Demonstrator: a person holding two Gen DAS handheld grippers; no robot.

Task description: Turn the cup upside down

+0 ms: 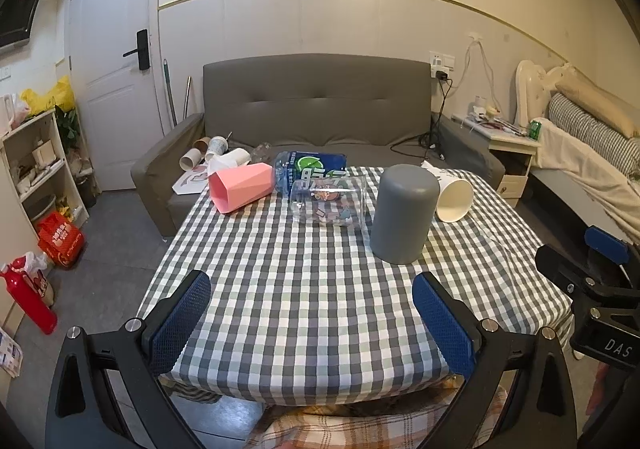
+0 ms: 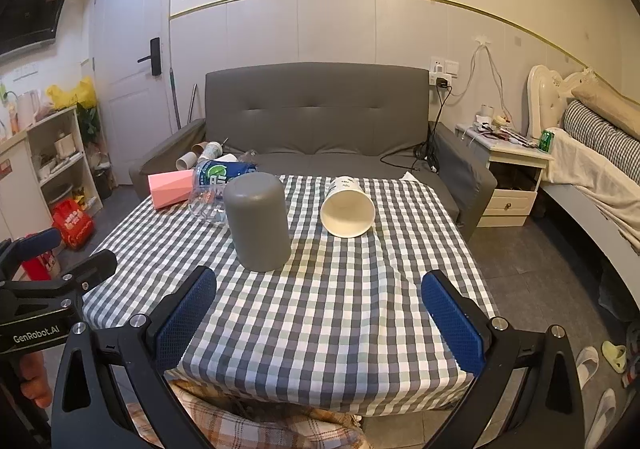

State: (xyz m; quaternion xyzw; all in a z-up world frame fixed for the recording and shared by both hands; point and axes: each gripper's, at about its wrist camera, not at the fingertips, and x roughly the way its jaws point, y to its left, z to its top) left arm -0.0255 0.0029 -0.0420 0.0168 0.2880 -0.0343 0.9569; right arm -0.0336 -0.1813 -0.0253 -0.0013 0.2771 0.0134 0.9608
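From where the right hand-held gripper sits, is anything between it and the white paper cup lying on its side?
Nothing visible. Only bare checkered tablecloth lies between the open right hand-held gripper and the white paper cup. The upside-down grey cup stands off to the left of that path.

The grey cup (image 1: pixel 404 213) looks matt, smooth plastic. Beside it lie a clear glossy plastic cup (image 1: pixel 330 203) and a white paper cup (image 1: pixel 454 199), on the bench's woven checked cloth (image 1: pixel 300 289).

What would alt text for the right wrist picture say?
A grey cup stands upside down on a checked table, a white paper cup lying beside it. The right gripper hangs open in front, empty.
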